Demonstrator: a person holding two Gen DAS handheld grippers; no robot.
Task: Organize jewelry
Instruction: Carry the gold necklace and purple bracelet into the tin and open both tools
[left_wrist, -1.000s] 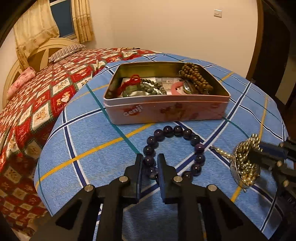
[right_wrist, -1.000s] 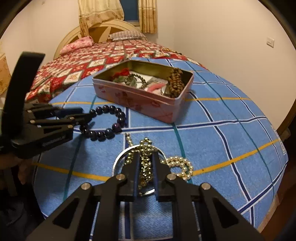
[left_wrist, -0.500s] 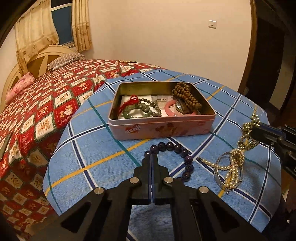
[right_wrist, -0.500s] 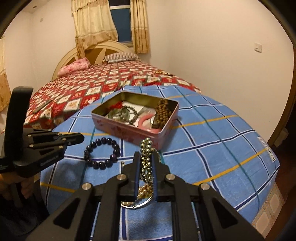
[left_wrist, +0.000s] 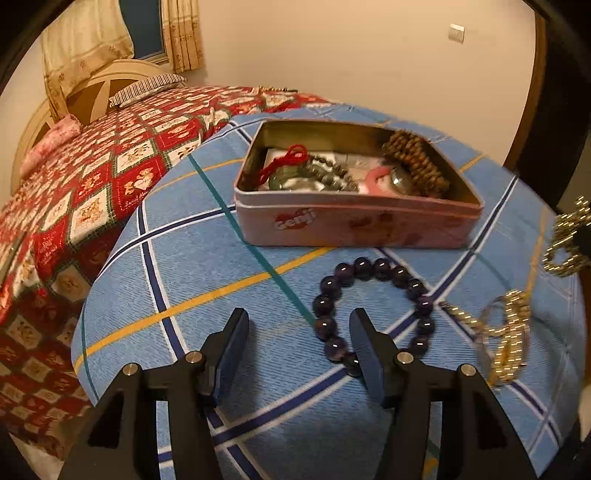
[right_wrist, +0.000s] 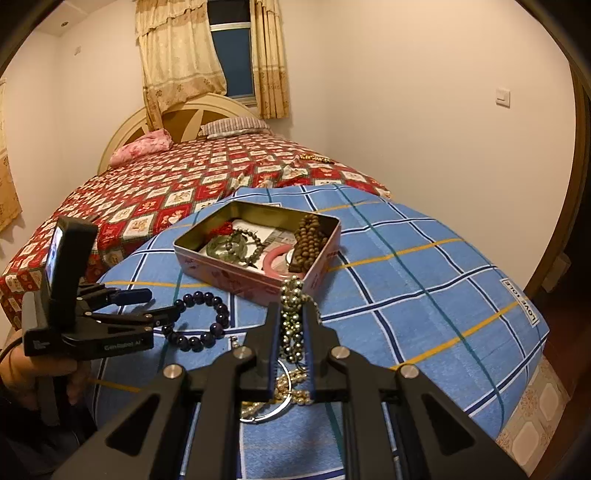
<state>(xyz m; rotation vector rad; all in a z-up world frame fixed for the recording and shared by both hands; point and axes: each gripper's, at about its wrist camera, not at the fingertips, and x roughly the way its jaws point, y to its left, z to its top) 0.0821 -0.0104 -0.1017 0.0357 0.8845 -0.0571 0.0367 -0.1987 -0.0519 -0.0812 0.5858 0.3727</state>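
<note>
Left gripper (left_wrist: 297, 334) opening again over the bracelet (left_wrist: 373, 310) — missed it; right gripper (right_wrist: 291, 345) has lifted the chain (right_wrist: 291, 317) tinward (right_wrist: 258, 284).

My left gripper's (left_wrist: 299, 332) right finger hides the nearest beads of the dark bead bracelet (left_wrist: 364, 266). My right gripper (right_wrist: 291, 325) covers the middle of the gold bead chain (right_wrist: 291, 295), and in my left view that chain and the pearl-and-ring tangle (left_wrist: 506, 332) are smeared with blur. The pink tin's (right_wrist: 236, 282) near wall hides the lower part of its contents.
</note>
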